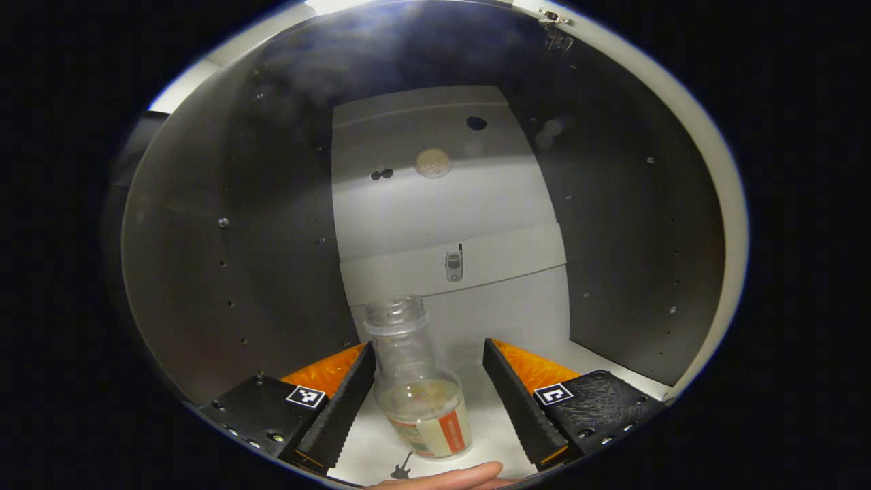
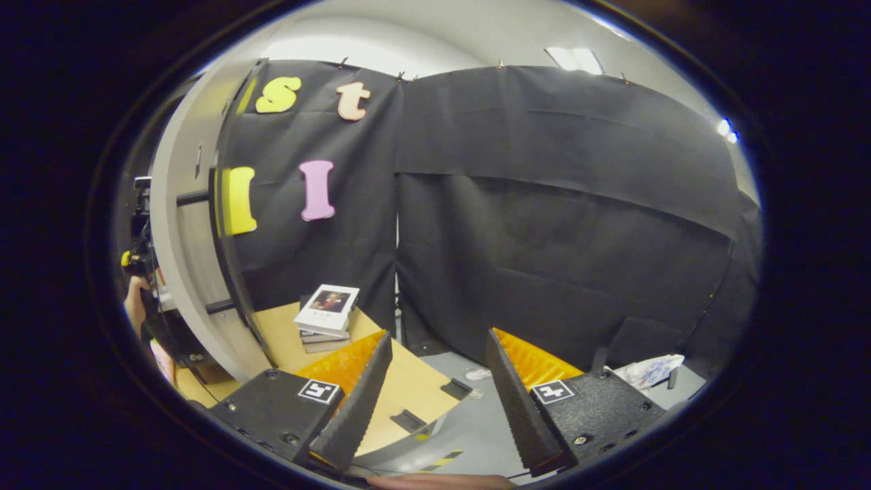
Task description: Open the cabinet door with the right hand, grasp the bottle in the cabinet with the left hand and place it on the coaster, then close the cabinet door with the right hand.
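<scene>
In the left gripper view I look into the cabinet point(image 1: 231, 258), dark side walls and a pale back panel. A clear, capless bottle point(image 1: 416, 381) with some cloudy liquid and a label stands on the white cabinet floor. My left gripper point(image 1: 430, 401) is open with the bottle between its fingers, close to the left finger point(image 1: 340, 408), neither finger pressing on it. In the right gripper view my right gripper point(image 2: 435, 401) is open and holds nothing, out over the wooden table's point(image 2: 401, 381) corner. The white cabinet door point(image 2: 187, 272) stands swung open at the left.
A stack of books point(image 2: 325, 316) lies on the table near the wall. A person's hand and the other gripper's body point(image 2: 139, 286) show past the door's edge. Small litter point(image 2: 650, 371) lies on the grey floor at the right. A fingertip point(image 1: 449, 476) shows at the bottom.
</scene>
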Demonstrator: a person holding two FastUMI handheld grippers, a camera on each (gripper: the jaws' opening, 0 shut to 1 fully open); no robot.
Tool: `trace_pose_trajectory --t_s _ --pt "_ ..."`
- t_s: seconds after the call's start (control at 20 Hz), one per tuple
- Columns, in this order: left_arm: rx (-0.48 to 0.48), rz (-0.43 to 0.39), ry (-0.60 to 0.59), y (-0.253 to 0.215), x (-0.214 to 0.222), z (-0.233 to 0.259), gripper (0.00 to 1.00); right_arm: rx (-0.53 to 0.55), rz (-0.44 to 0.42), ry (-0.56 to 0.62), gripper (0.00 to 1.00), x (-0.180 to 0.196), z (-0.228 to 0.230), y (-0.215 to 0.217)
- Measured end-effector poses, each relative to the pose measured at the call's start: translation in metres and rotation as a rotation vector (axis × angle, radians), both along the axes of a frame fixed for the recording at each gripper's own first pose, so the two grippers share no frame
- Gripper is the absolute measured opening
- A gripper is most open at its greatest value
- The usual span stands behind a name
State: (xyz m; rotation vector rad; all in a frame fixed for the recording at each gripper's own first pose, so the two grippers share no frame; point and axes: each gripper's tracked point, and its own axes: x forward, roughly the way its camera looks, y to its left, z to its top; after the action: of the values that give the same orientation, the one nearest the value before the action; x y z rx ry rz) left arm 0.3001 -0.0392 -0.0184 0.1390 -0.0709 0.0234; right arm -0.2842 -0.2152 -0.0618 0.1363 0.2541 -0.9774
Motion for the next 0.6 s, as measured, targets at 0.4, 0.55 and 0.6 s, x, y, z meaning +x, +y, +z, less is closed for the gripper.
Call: trace_pose_trajectory --t_s 0.4,0.55,0.6 --pt "-0.180 0.017 -0.014 0.018 0.006 0.011 0.73 -0.002 -0.032 0.012 0.90 0.013 -0.004 -0.003" --pt "-0.155 -0.003 -0.009 0.014 -0.002 0.018 0.49 -0.011 0.002 -0.001 0.90 0.023 -0.005 -0.004" --pt "-0.152 -0.007 -0.005 0.014 -0.005 0.018 0.49 -0.011 0.009 -0.005 0.93 0.026 -0.006 -0.004"
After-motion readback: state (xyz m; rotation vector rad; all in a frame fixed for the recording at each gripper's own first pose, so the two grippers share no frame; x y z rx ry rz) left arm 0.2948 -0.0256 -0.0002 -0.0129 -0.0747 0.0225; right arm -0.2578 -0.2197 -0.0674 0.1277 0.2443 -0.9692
